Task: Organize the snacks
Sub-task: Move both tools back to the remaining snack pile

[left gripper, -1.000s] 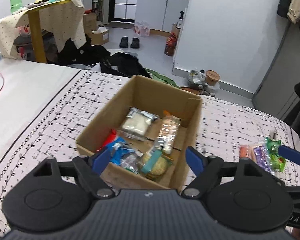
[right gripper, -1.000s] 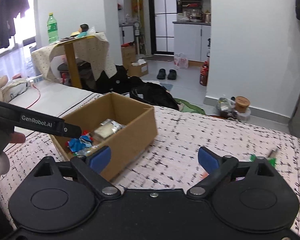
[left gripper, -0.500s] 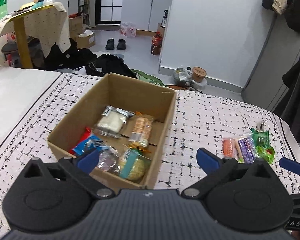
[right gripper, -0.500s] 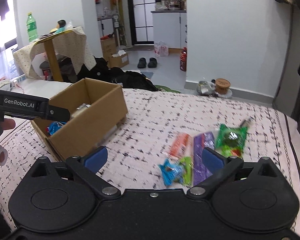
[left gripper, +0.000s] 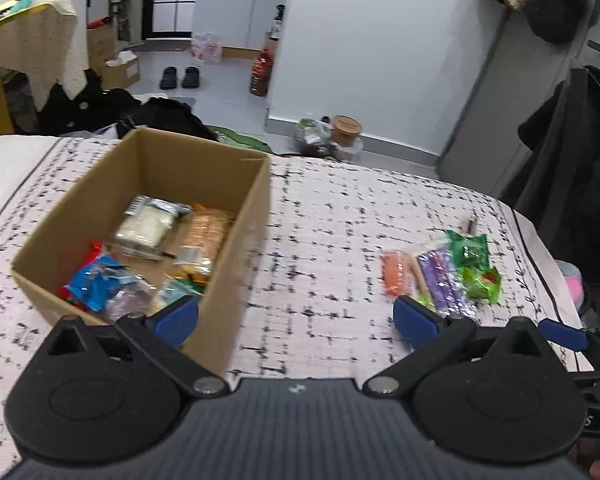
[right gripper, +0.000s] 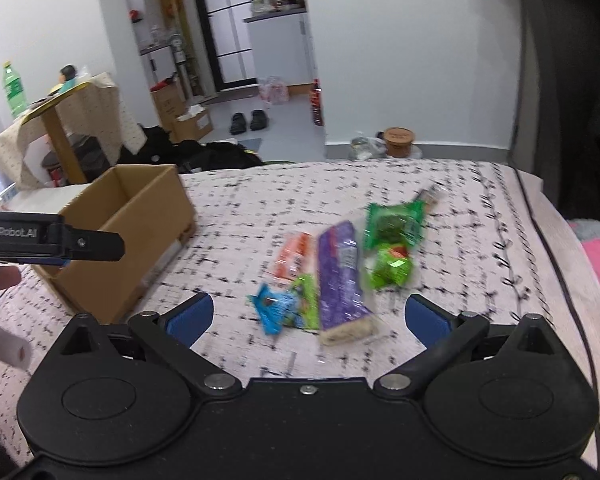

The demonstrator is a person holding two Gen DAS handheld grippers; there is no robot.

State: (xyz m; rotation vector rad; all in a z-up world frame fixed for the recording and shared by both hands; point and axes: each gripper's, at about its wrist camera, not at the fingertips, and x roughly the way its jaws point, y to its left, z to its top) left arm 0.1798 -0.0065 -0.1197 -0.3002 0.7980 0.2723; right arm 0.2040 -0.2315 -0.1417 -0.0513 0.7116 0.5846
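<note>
An open cardboard box (left gripper: 236, 216) (right gripper: 148, 224) stands on the patterned bedspread and holds several snack packets (left gripper: 148, 228). To its right lies a loose cluster: an orange packet (right gripper: 294, 256), a purple bar (right gripper: 340, 276), green packets (right gripper: 392, 240) and a small blue packet (right gripper: 274, 308). My left gripper (left gripper: 296, 320) is open and empty, hovering over the box's near right corner. My right gripper (right gripper: 306, 318) is open and empty just in front of the loose cluster, the blue packet and the purple bar's near end lying between its fingers.
The bedspread (left gripper: 332, 240) ends at a drop on the right, where a pink item (right gripper: 598, 256) lies. Beyond the bed are black clothes on the floor (left gripper: 152, 114), slippers (left gripper: 180, 78), a covered side table (right gripper: 56, 120) and hanging coats (left gripper: 572, 140).
Both grippers have swung right, away from the box and towards the loose packets. The left gripper's jaws have widened. The snack cluster now fills the middle of the right wrist view.
</note>
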